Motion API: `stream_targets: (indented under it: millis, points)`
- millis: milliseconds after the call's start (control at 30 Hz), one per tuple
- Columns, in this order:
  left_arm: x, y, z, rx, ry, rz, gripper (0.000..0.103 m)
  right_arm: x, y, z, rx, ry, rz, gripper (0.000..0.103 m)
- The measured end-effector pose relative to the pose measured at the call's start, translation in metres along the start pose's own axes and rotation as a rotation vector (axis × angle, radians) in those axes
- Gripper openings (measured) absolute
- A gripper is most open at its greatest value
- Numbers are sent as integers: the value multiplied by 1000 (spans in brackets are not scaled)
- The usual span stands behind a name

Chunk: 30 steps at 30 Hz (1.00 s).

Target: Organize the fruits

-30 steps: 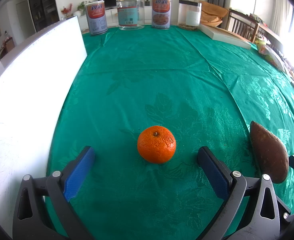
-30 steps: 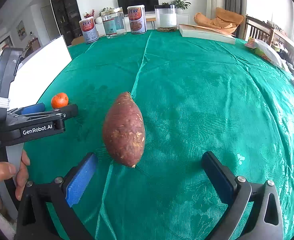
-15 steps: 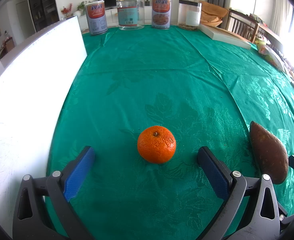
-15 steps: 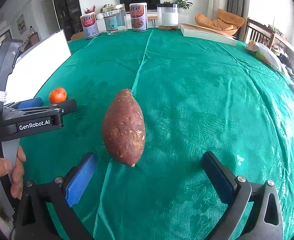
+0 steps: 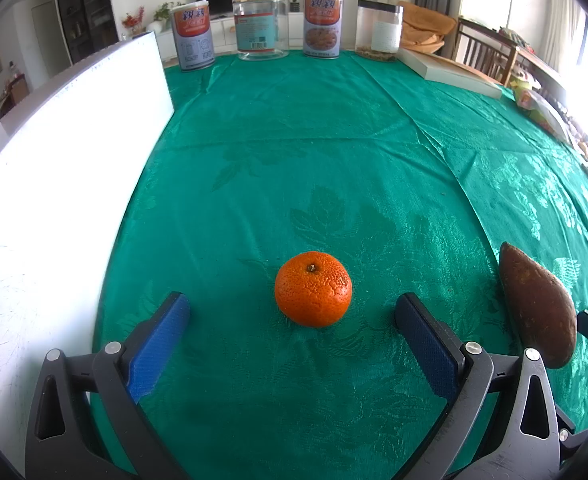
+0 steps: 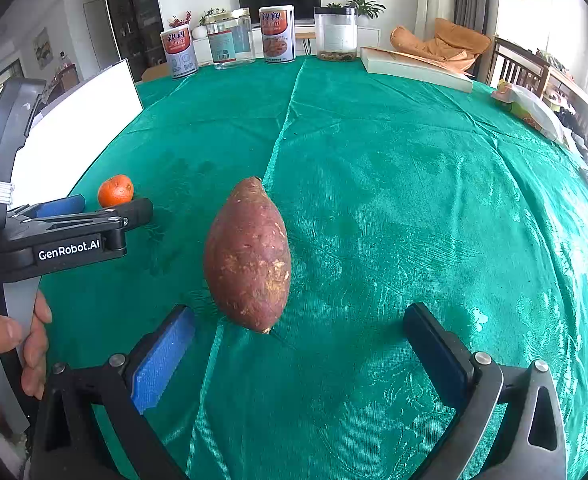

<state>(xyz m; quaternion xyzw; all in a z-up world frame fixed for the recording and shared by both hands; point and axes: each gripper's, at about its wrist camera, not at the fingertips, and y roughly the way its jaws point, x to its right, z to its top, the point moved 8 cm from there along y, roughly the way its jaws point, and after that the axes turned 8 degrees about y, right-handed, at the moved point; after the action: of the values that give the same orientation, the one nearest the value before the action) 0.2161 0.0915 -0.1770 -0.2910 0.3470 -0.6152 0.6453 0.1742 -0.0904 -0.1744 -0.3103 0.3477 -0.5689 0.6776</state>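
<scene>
Both grippers gape wide, holding nothing: left gripper [image 5: 291,312] flanks the orange [image 5: 313,289], light, firm, roll-prone; right gripper [image 6: 300,318] faces the sweet potato [image 6: 247,254], heavier, best pinched mid-body

We see orange [image 5: 313,289] on tablecloth [image 5: 294,152], sweet potato [image 5: 536,312] to its right, white board [image 5: 53,184] on the left, four jars [image 5: 259,26] behind along far edge.
</scene>
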Motion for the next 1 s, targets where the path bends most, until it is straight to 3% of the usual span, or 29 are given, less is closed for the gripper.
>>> stream_targets:
  millis: [1000]
  points:
    - [0,0,0,0,0,0,103,0,0,0,-1,-5,-7,103]
